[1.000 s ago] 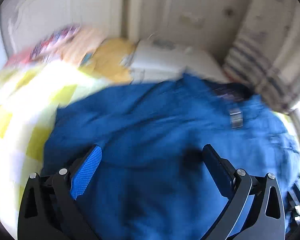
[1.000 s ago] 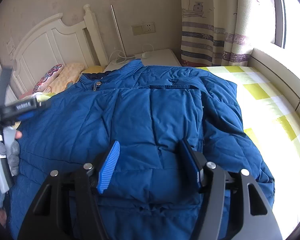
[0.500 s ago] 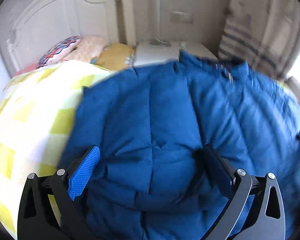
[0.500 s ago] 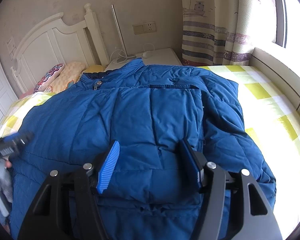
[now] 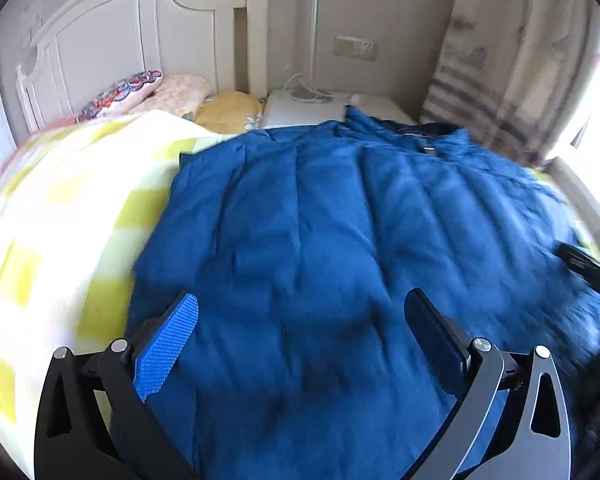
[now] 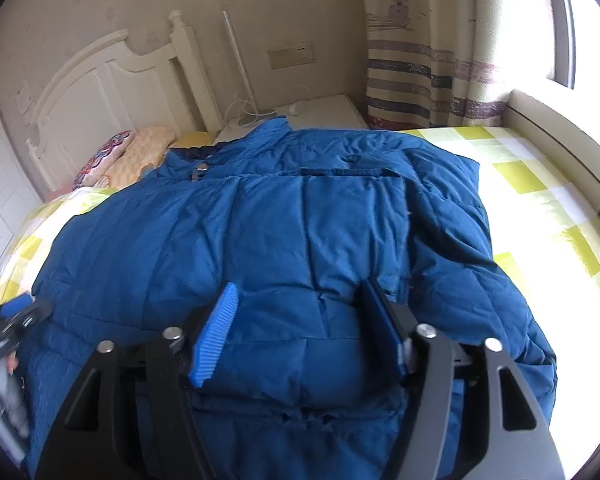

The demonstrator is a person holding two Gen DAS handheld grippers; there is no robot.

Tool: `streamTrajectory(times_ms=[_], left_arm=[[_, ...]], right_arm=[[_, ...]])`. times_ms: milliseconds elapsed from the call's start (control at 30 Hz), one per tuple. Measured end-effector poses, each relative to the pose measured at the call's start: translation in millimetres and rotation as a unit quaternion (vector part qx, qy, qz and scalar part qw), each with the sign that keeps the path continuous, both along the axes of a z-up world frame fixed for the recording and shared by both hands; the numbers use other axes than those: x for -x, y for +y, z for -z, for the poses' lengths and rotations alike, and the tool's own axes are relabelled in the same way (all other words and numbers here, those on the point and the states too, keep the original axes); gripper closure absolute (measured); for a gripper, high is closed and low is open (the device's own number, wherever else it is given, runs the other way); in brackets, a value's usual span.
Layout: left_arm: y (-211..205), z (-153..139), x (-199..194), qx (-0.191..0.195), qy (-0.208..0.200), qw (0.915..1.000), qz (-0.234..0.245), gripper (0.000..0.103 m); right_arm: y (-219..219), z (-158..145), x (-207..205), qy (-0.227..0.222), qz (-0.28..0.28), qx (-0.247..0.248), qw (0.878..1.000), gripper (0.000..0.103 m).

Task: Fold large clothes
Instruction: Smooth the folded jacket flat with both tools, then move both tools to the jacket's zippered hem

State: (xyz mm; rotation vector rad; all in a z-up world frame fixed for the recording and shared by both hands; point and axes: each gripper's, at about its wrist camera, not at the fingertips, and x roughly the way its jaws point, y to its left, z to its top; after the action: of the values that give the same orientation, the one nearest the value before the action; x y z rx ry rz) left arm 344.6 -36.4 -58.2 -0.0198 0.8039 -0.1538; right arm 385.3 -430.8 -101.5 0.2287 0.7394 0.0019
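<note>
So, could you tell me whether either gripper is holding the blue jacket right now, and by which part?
Nothing is held. The left gripper is open over the blue jacket; the right gripper is opening, its pads clear of the fabric.

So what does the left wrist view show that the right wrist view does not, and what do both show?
Only the left wrist view shows the left tool head-on, wide open over the coat, with the yellow pillow in full. Only the right wrist view shows the window, the coat's chest pocket, and the right tool, which is opening and pinches no fabric. Both show the blue padded coat flat on the checked bedspread, the white headboard and the striped curtain.
</note>
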Motion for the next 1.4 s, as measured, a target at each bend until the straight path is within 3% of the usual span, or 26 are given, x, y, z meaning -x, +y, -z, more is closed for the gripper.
streamTrajectory(times_ms=[167, 233, 300, 400, 433, 567, 700, 800, 867, 1067, 1233, 1300, 1367, 1400], left_arm=[[15, 20, 46, -0.030, 0.022, 0.9993, -0.004, 0.004], [25, 32, 44, -0.011, 0.055, 0.9983, -0.017, 0.004], [29, 31, 45, 0.001, 0.051, 0.9985, -0.023, 0.004], [18, 36, 46, -0.041, 0.055, 0.9974, -0.022, 0.004], [15, 36, 48, -0.050, 0.051, 0.9972, -0.022, 0.004], [14, 35, 52, -0.058, 0.046, 0.9970, -0.025, 0.004], [14, 35, 54, -0.056, 0.045, 0.9970, -0.026, 0.004], [13, 35, 54, -0.063, 0.044, 0.9967, -0.027, 0.004], [13, 35, 54, -0.063, 0.044, 0.9966, -0.027, 0.004], [14, 35, 53, -0.060, 0.045, 0.9968, -0.027, 0.004], [14, 33, 56, -0.066, 0.044, 0.9962, -0.036, 0.004], [15, 25, 72, -0.048, 0.034, 0.9972, -0.045, 0.004], [14, 18, 94, 0.009, 0.014, 0.9996, -0.022, 0.004], [7, 15, 107, 0.019, 0.002, 0.9998, -0.002, 0.004]], right_arm=[[17, -23, 30, -0.001, -0.017, -0.019, 1.000, 0.025], [40, -34, 56, -0.024, -0.065, -0.035, 0.997, 0.024], [72, -29, 70, -0.003, -0.096, 0.014, 0.995, 0.023], [109, 6, 71, 0.076, -0.134, 0.093, 0.984, 0.021], [116, 16, 75, 0.078, -0.135, 0.119, 0.981, 0.020], [112, 8, 83, 0.091, -0.127, 0.106, 0.982, 0.021], [77, -14, 109, 0.042, -0.063, 0.095, 0.993, 0.020], [46, 16, 106, 0.087, -0.015, 0.119, 0.989, 0.012], [29, 21, 108, 0.088, -0.018, 0.071, 0.993, 0.011], [40, 16, 123, 0.066, 0.000, 0.108, 0.992, 0.011], [47, 15, 128, 0.084, 0.004, 0.118, 0.989, 0.011], [58, 7, 134, 0.070, -0.014, 0.117, 0.991, 0.011], [75, 0, 143, 0.050, -0.051, 0.125, 0.990, 0.011], [84, -1, 146, 0.049, -0.074, 0.126, 0.988, 0.011]])
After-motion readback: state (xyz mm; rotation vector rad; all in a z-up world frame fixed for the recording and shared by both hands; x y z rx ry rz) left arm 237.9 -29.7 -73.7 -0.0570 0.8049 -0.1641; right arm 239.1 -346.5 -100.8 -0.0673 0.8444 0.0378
